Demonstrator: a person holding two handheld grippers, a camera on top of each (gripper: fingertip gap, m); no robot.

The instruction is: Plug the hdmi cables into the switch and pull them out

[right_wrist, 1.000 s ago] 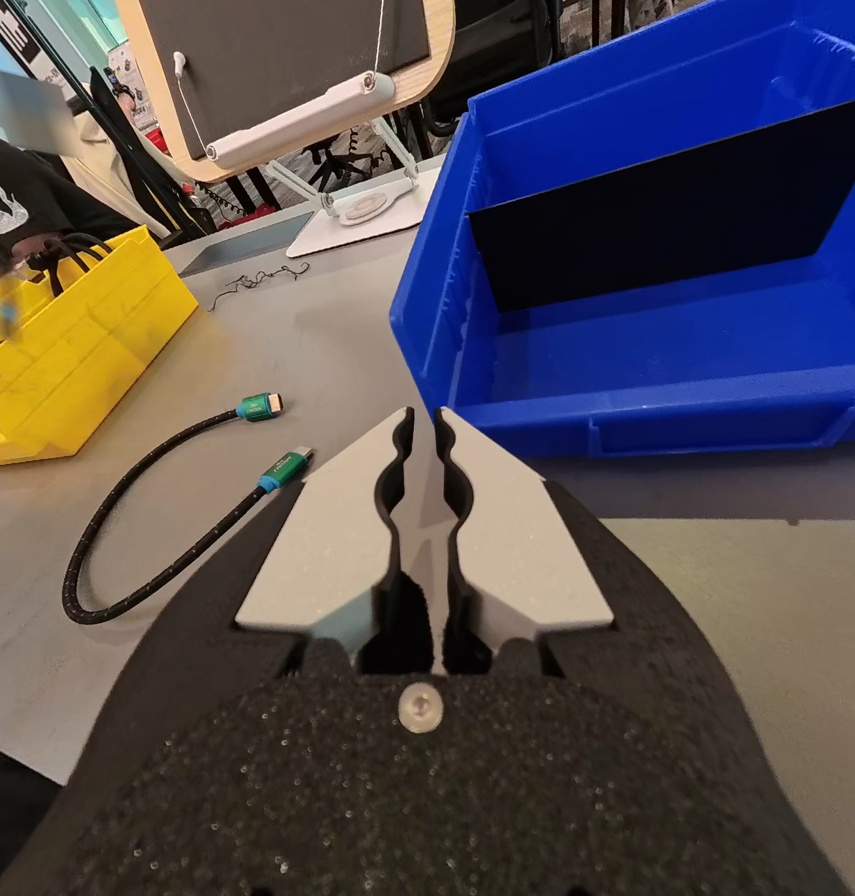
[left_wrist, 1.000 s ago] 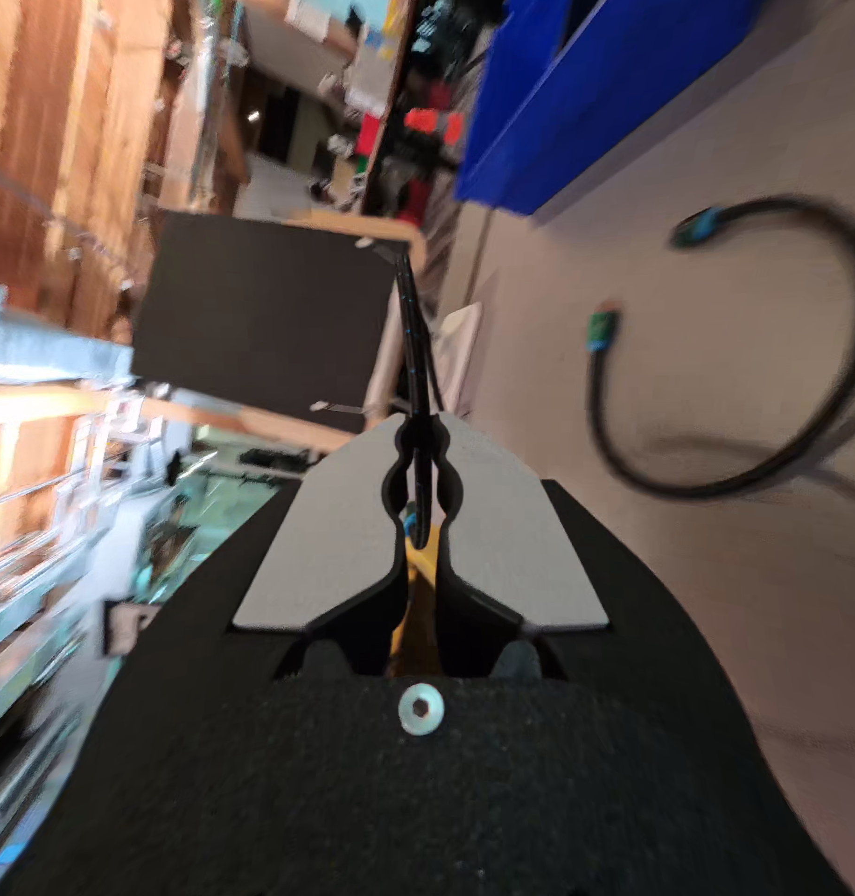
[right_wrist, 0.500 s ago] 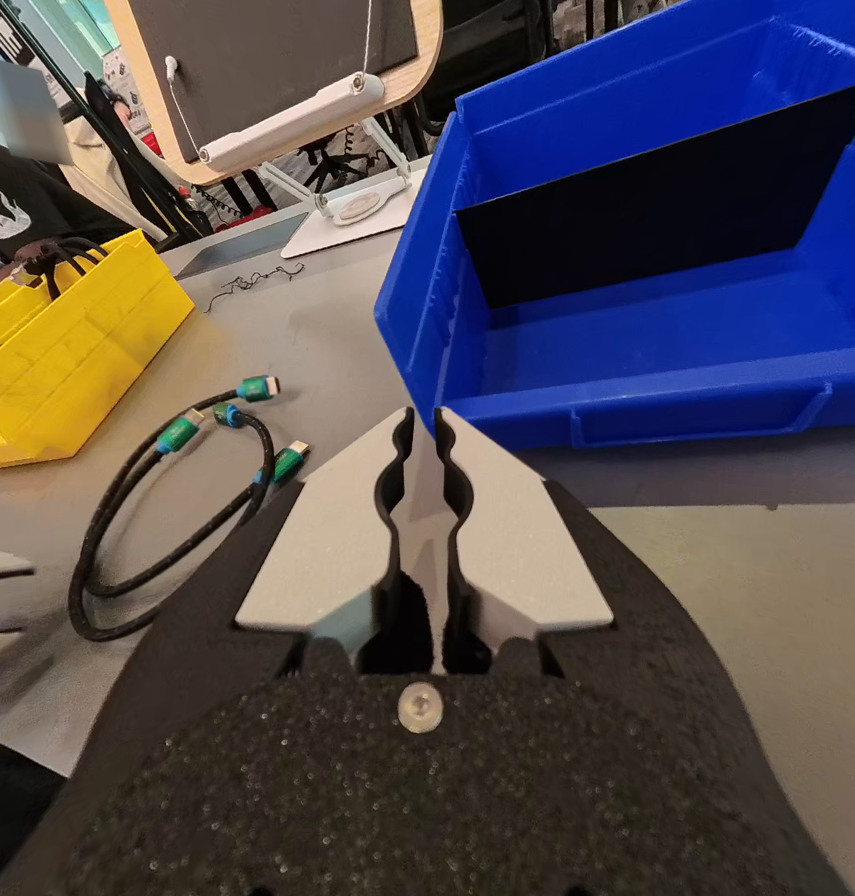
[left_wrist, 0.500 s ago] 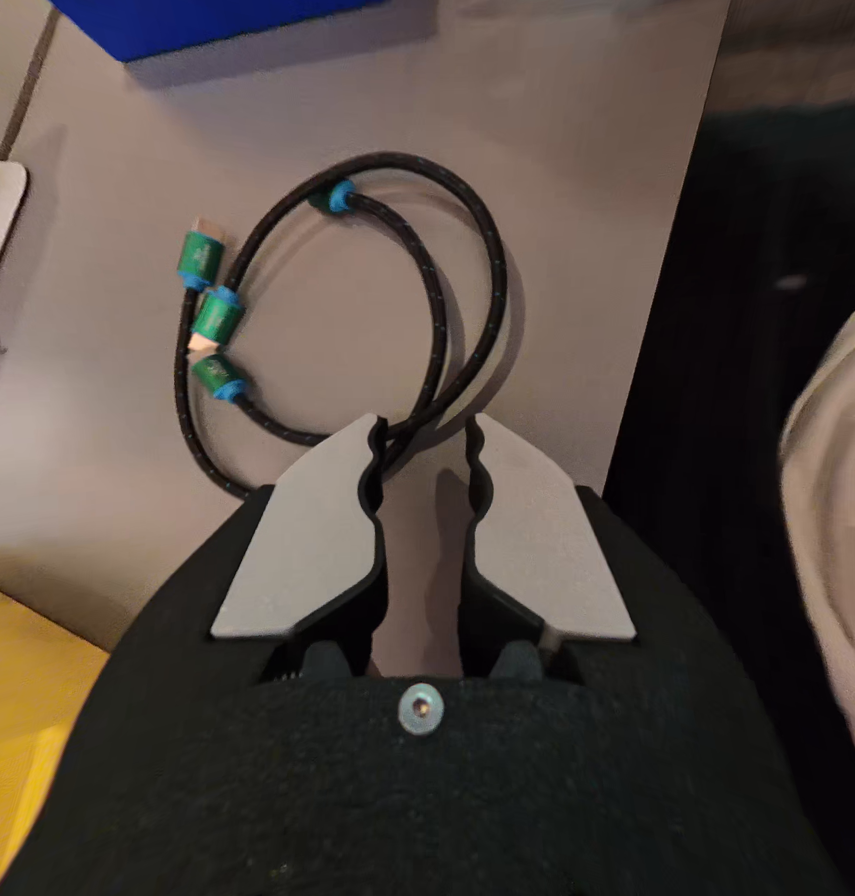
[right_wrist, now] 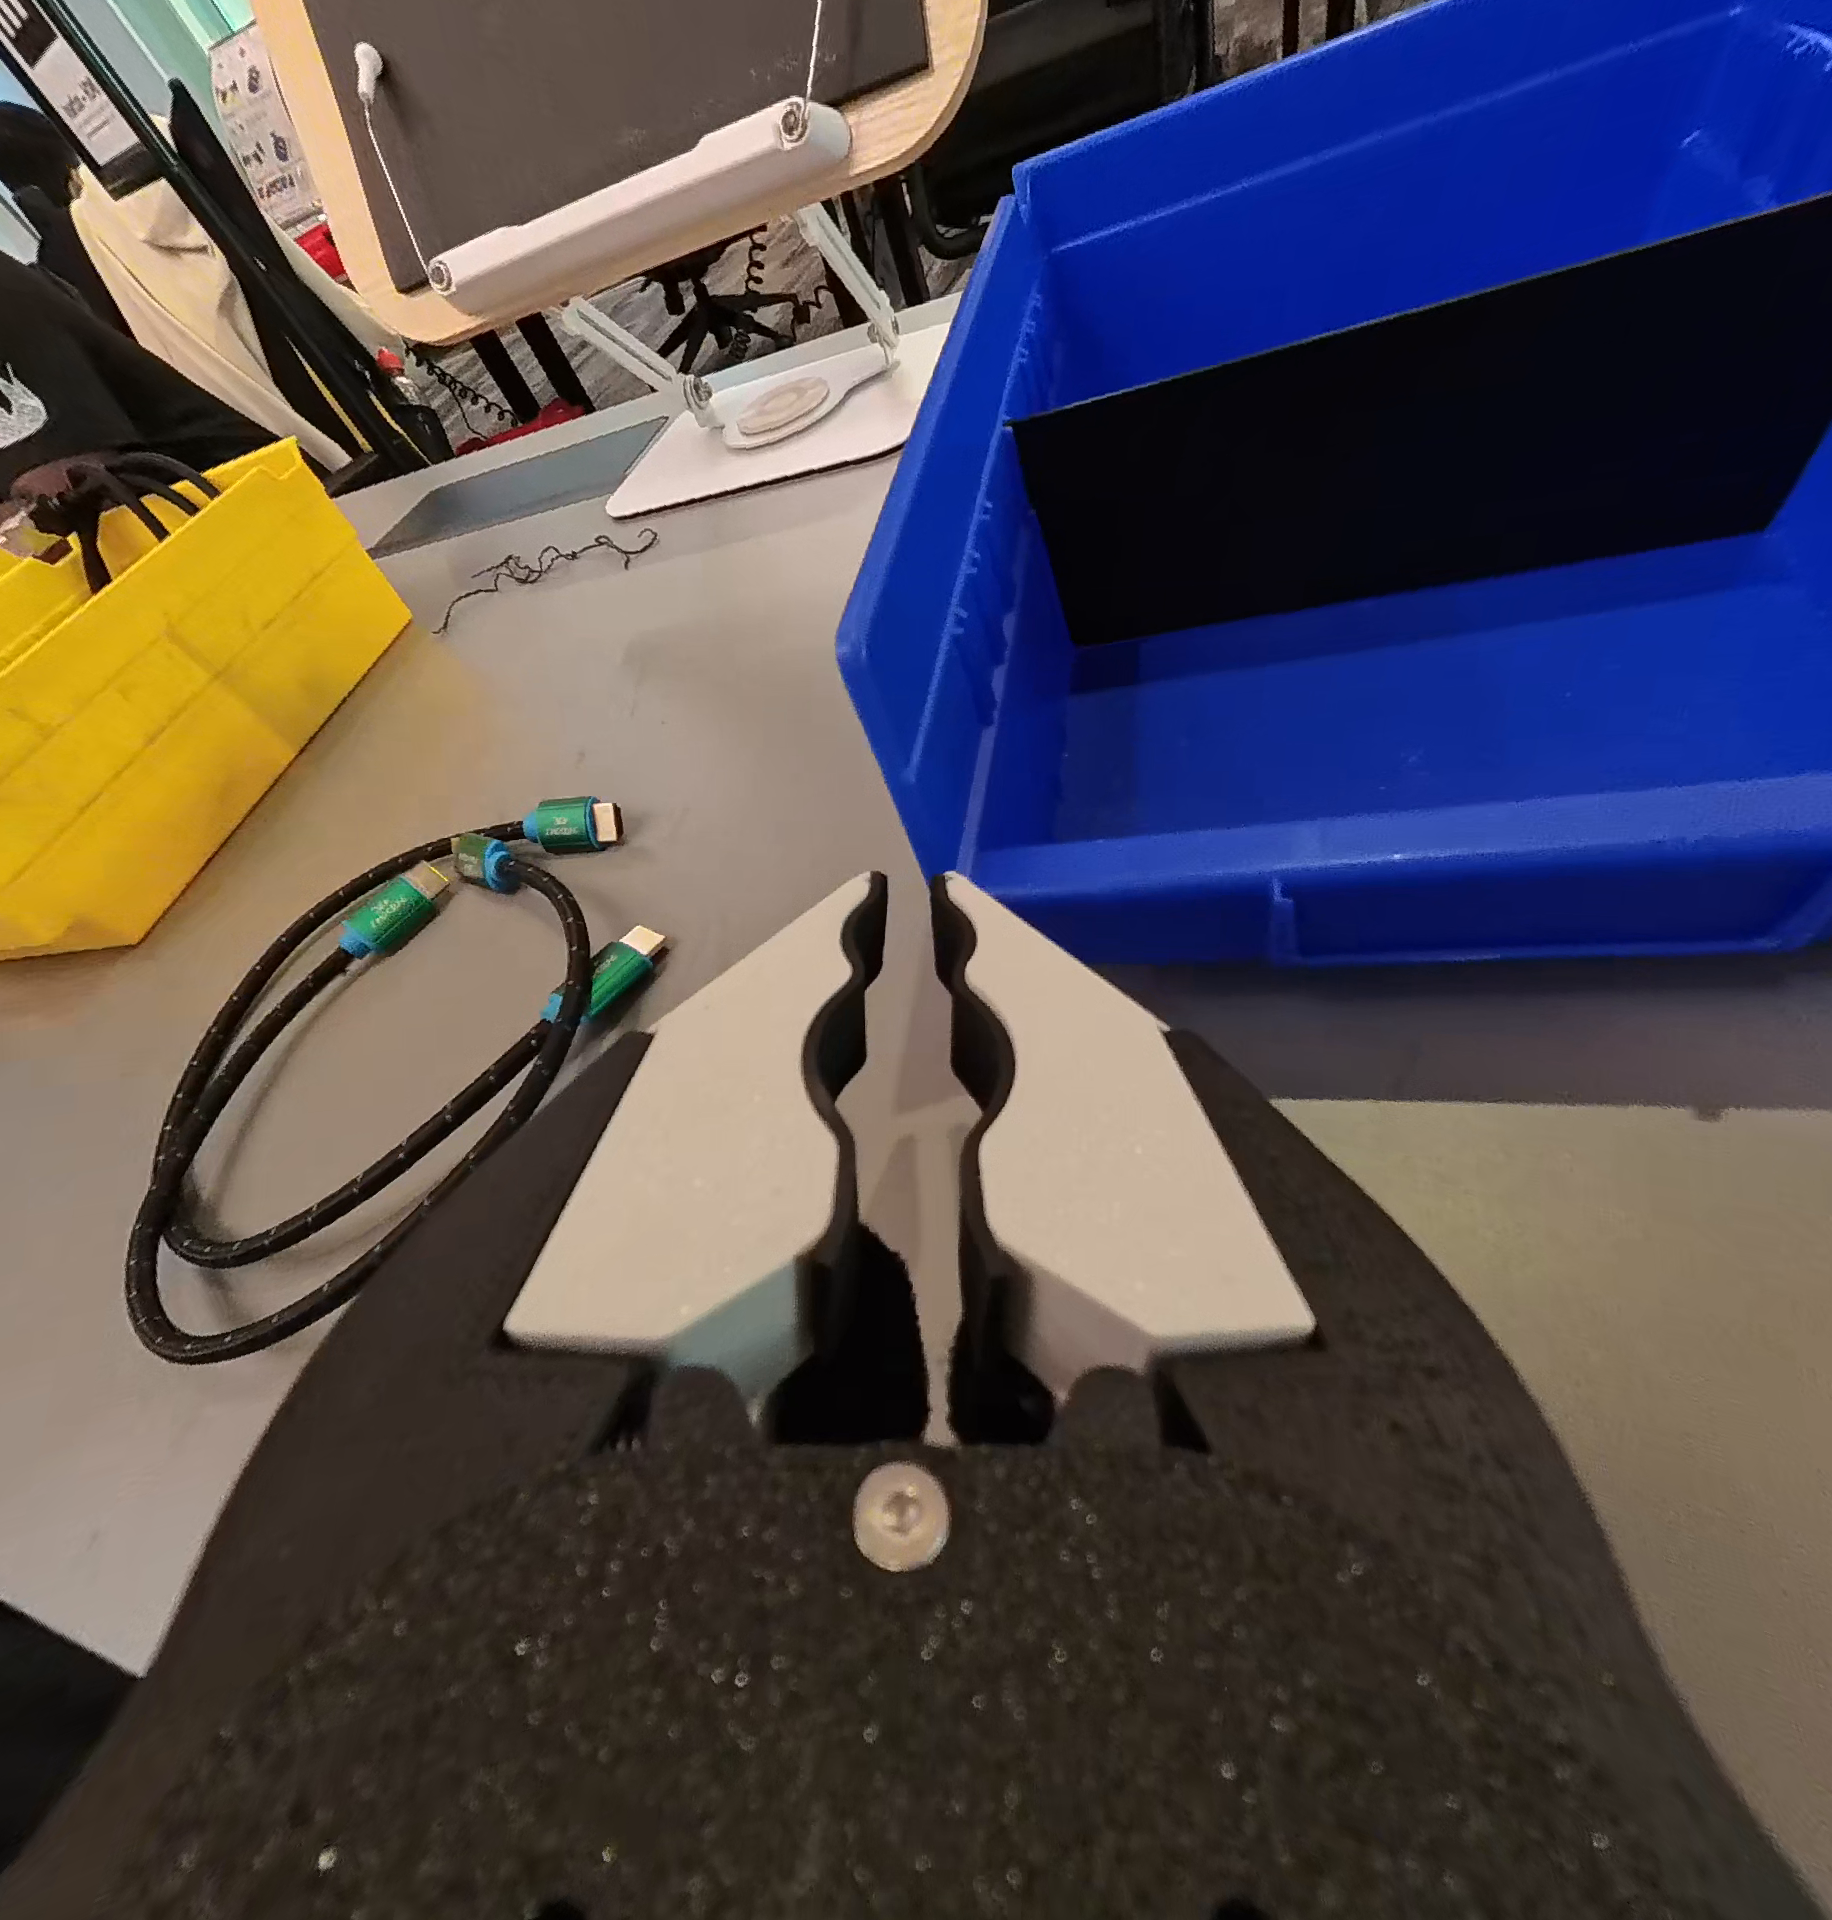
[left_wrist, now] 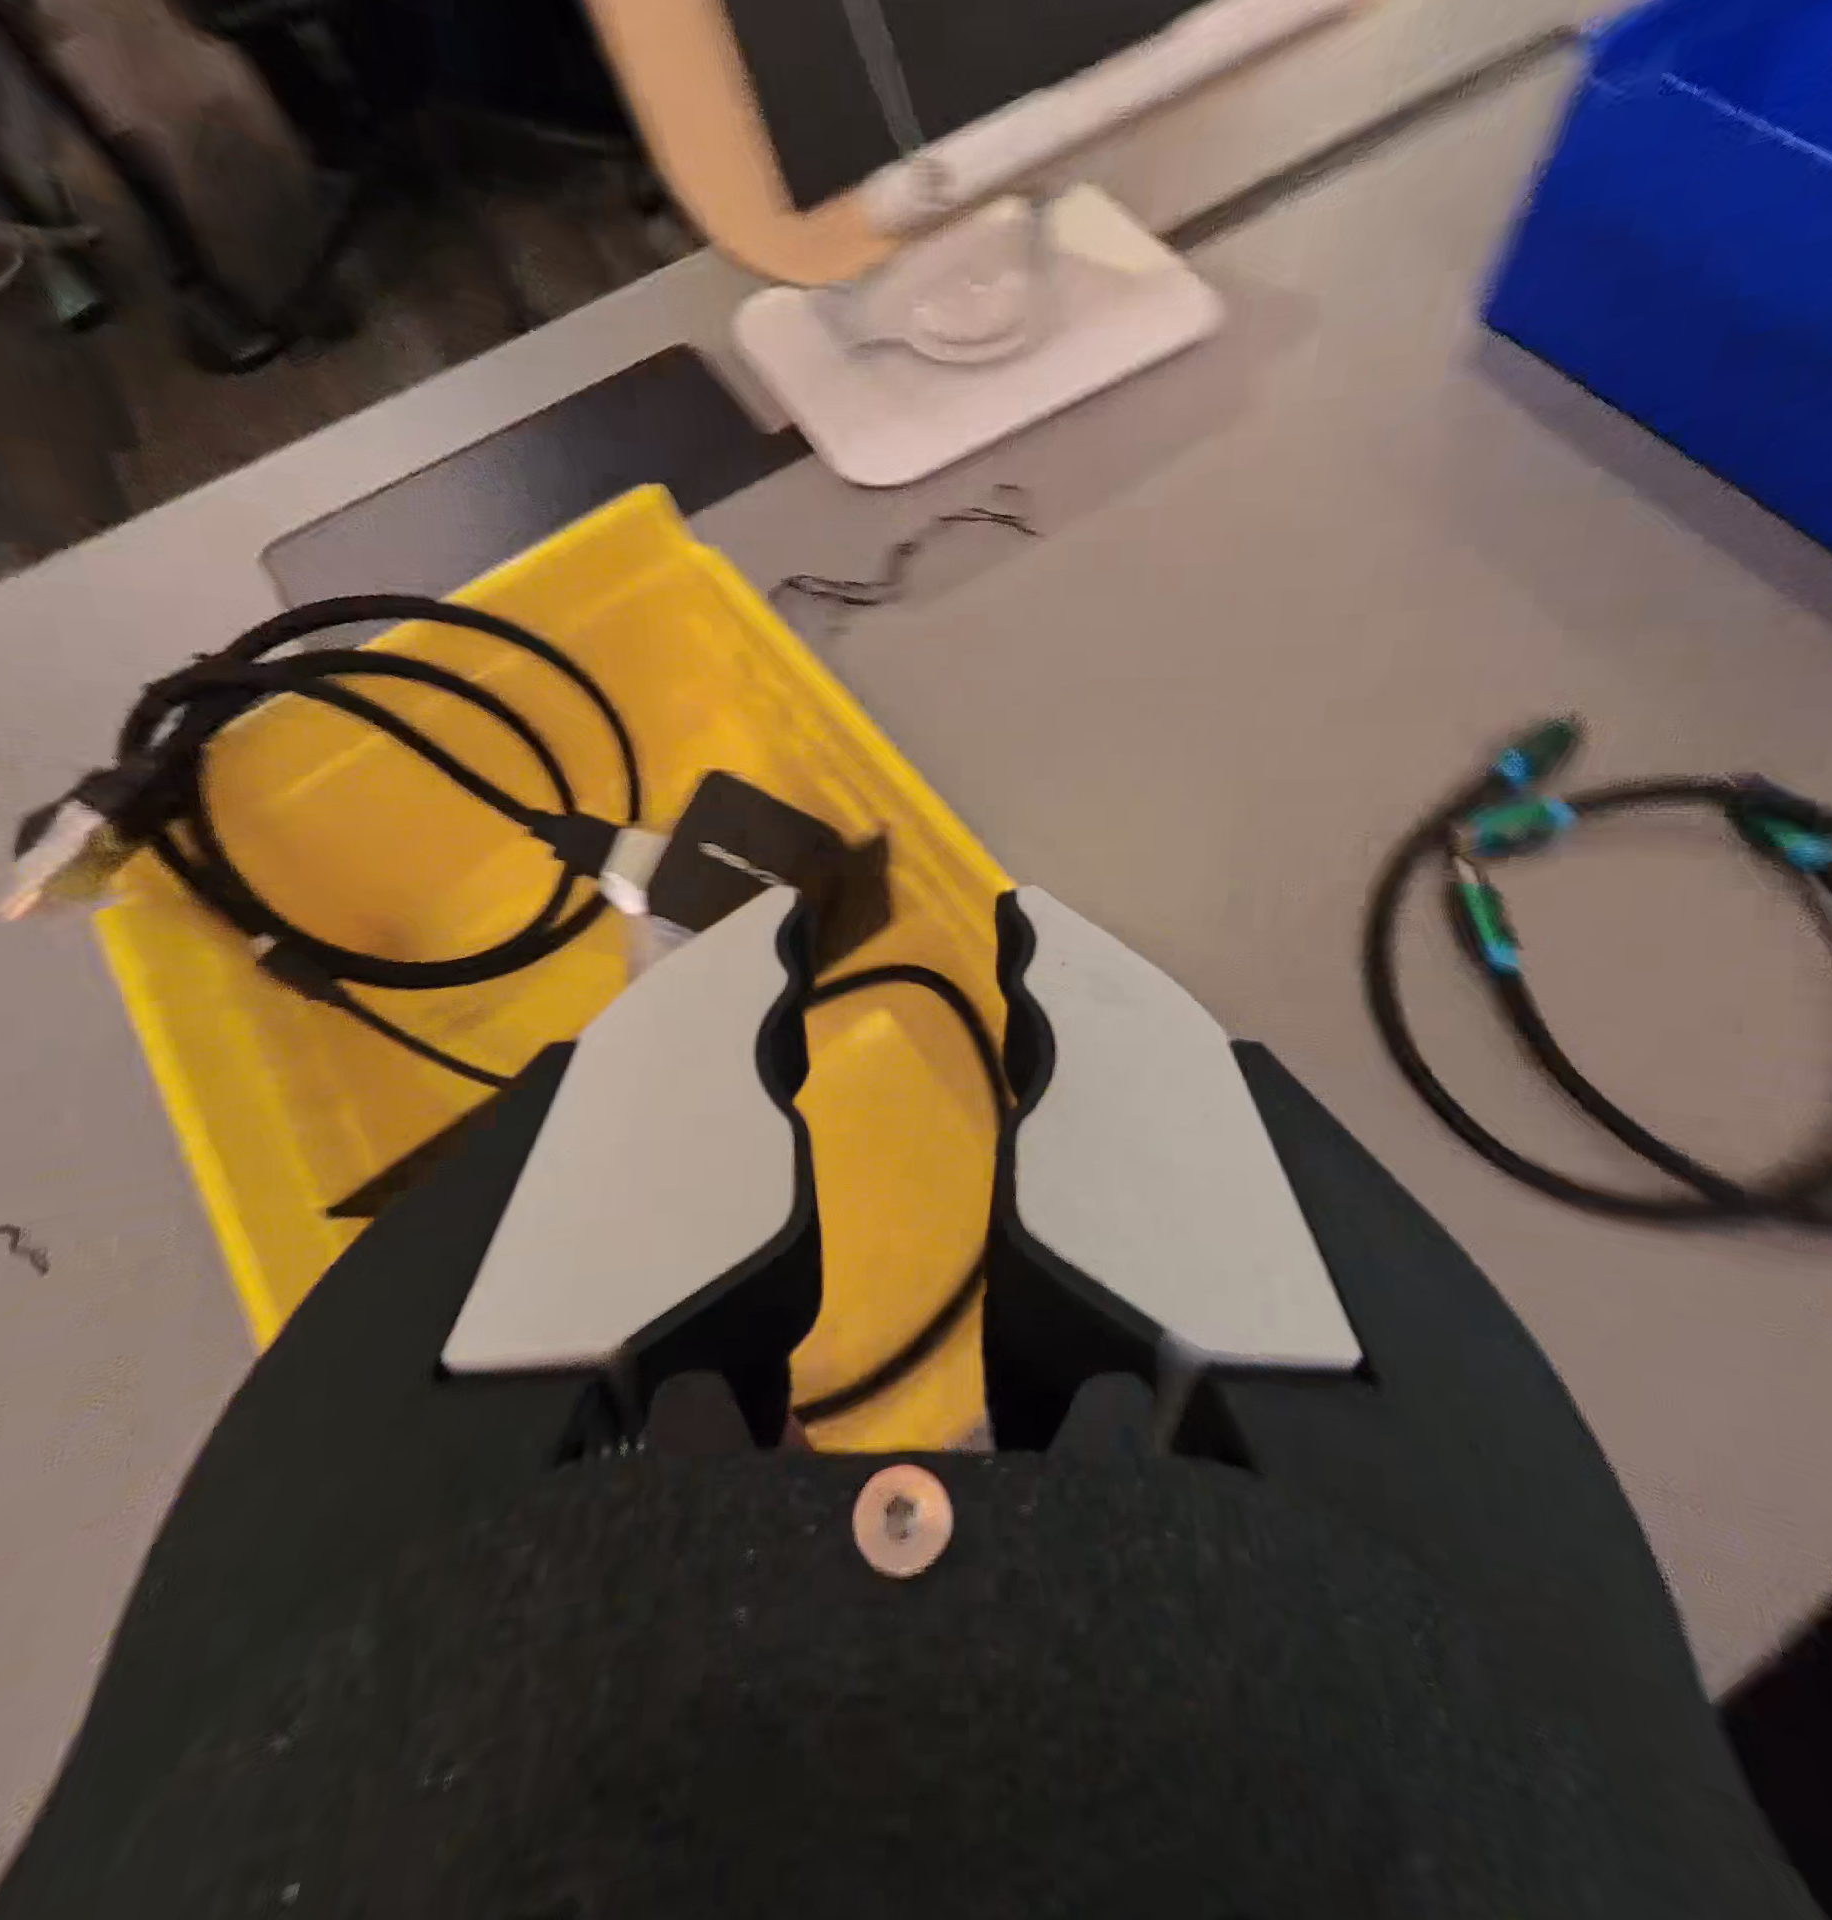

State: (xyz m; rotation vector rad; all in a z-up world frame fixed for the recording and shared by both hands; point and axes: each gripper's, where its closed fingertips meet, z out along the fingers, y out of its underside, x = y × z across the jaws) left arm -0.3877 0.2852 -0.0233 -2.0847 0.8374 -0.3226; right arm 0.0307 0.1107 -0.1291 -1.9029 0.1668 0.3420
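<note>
Two black braided HDMI cables [right_wrist: 372, 1143] with green plugs lie coiled together on the grey table, left of my right gripper [right_wrist: 907, 888]. That gripper is shut but for a narrow slit and is empty, and it hovers in front of the blue bin. The cables also show at the right of the left wrist view [left_wrist: 1618, 1039]. My left gripper [left_wrist: 896, 914] is open and empty above the yellow bin [left_wrist: 195, 1039]. In that bin lies a small black box, the switch [left_wrist: 756, 862], with a silver-ended plug beside it and thin black cables [left_wrist: 164, 727].
A large blue bin [right_wrist: 1411, 727] with a black divider stands at the right. The yellow bin [right_wrist: 164, 707] is at the left. A white stand base [right_wrist: 787, 436] holding a wood-framed board is at the back. A loose thread [right_wrist: 548, 566] lies on the table. My right fingertips sit around 45 centimeters from my left ones. The switch [left_wrist: 756, 862] lies some 15 centimeters from my left tips, 50 centimeters from my right tips.
My left gripper let go of a second HDMI cable next to the first one, opened, and swung left over the yellow bin. My right gripper has barely moved.
</note>
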